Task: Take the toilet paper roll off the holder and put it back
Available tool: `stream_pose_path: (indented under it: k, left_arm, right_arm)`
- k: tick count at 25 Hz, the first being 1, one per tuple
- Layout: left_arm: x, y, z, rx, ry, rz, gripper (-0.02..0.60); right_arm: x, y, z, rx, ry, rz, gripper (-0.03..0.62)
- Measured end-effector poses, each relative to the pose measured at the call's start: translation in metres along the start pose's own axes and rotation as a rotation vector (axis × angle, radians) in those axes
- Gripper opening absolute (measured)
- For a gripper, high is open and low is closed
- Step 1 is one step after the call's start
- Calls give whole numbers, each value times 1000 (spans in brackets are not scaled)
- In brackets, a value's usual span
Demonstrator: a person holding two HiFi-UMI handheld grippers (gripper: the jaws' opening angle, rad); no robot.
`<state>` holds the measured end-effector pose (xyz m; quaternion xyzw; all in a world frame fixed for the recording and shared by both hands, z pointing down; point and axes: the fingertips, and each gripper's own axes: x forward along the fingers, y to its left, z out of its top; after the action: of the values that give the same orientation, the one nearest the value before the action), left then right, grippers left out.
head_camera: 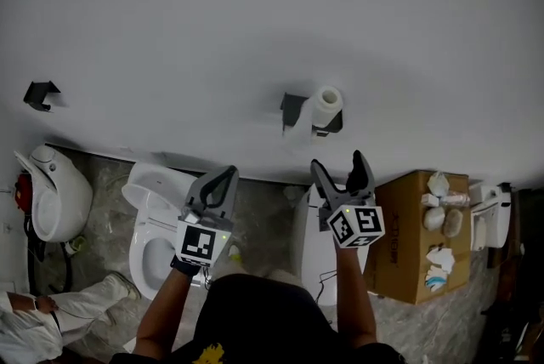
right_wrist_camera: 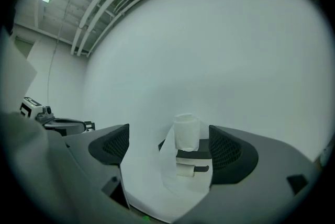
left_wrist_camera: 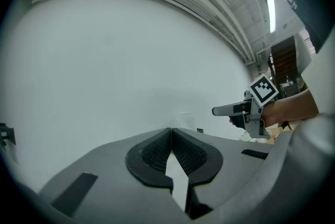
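Observation:
A white toilet paper roll (head_camera: 326,105) sits on a black wall holder (head_camera: 293,110), with a tail of paper hanging down at its left. My right gripper (head_camera: 339,166) is open just below it, apart from it. In the right gripper view the roll (right_wrist_camera: 186,132) and holder (right_wrist_camera: 193,155) stand between the spread pads (right_wrist_camera: 226,150) of the right gripper (right_wrist_camera: 170,147), still some way off. My left gripper (head_camera: 223,177) is shut and empty, lower left of the roll. In the left gripper view its tips (left_wrist_camera: 171,131) meet against the bare wall, and the right gripper (left_wrist_camera: 231,110) shows to the right.
A white toilet (head_camera: 155,222) stands below the left gripper and a white fixture (head_camera: 51,192) at far left. A cardboard box (head_camera: 415,239) with crumpled paper on top stands at the right. A second black bracket (head_camera: 40,93) is on the wall. A person's legs (head_camera: 47,315) show at lower left.

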<state>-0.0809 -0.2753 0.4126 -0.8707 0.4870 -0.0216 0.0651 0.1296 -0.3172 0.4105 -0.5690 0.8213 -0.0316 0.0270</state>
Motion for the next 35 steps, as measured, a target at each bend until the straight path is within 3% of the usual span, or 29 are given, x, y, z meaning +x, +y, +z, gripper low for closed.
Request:
stream_pose_path:
  k: [8,21,32,35]
  left_arm:
    - [40,20,-20,-10,12,-65,18]
    - [72,12,-19,2,29,-30,18]
    - [79,10,-26,1,70,-10,18]
    - [79,8,-28,-1,71,-7,18]
  right_arm:
    - [57,-15,-13,-43,42,-53,475]
    - [133,-42,-20,-97,105,13,485]
    - [153,-51,-25,-122,143,38,483]
    - [153,-51,-26,-135,150,48,455]
